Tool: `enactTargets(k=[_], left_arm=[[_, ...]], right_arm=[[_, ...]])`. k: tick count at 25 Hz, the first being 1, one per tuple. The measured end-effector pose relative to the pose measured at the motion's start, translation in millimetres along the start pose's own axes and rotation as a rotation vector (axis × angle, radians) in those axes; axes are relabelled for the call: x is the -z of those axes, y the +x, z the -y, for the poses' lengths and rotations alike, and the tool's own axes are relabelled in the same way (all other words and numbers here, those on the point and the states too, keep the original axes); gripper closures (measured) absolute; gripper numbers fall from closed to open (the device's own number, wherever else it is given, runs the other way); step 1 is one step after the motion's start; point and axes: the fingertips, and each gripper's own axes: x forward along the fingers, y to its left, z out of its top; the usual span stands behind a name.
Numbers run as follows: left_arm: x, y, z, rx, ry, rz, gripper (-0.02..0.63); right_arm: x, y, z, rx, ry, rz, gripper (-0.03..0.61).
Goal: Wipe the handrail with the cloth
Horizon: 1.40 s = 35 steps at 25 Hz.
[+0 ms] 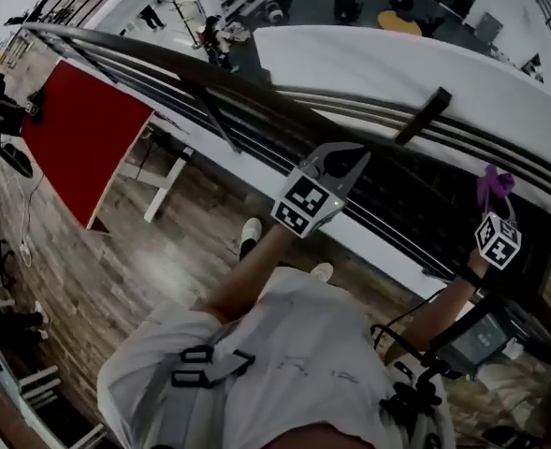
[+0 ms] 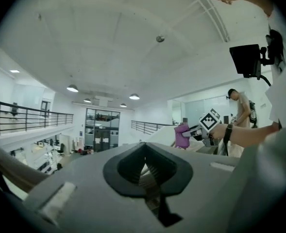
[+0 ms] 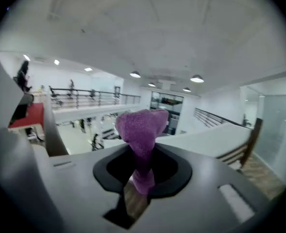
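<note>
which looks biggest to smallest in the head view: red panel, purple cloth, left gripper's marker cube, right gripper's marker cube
1. red panel, by far the largest
2. left gripper's marker cube
3. right gripper's marker cube and purple cloth: they look about alike, so they are not ranked

The panel lies far below, so its true size is larger still.

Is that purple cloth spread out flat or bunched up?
Bunched up: the right gripper pinches the cloth into a wad.
</note>
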Motion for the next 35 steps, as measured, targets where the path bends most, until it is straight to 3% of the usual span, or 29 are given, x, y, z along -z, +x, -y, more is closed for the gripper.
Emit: enactTargets(k=[3, 7, 10, 13, 16, 23, 30, 35], left_arm=[[-7, -46, -58, -0.148, -0.004, 0.017, 0.615], [-17, -113, -130, -0.319, -0.024, 0.022, 0.615], [-20, -177, -185, -0.453, -0.042, 0.022, 0.615], [-20, -224, -218, -0.551, -0.052, 0.028, 0.615], [-21, -256, -240, -0.622, -0.063, 0.032, 0.615], [-11, -308, -277, -0.718, -0.093, 0.016, 0.615], [9, -347, -314, -0.747, -0.100, 0.001, 0.615], [22, -350, -320, -0.728, -0.112, -0.023, 0.615]], right_arm=[[-67, 29, -144, -0.282, -0.012, 0.131, 0.509], [-130, 38, -319, -0.597, -0.067, 0.216, 0.508], [-158, 29, -449, -0.801, -0.125, 0.247, 0.508], [-167, 14, -539, -0.947, -0.154, 0.262, 0.506], [-170, 4, -595, -1.021, -0.167, 0.274, 0.505], [-149, -11, -686, -1.099, -0.156, 0.255, 0.503], [-101, -6, -766, -1.152, -0.133, 0.176, 0.503], [-58, 16, -781, -1.116, -0.060, 0.053, 0.502]])
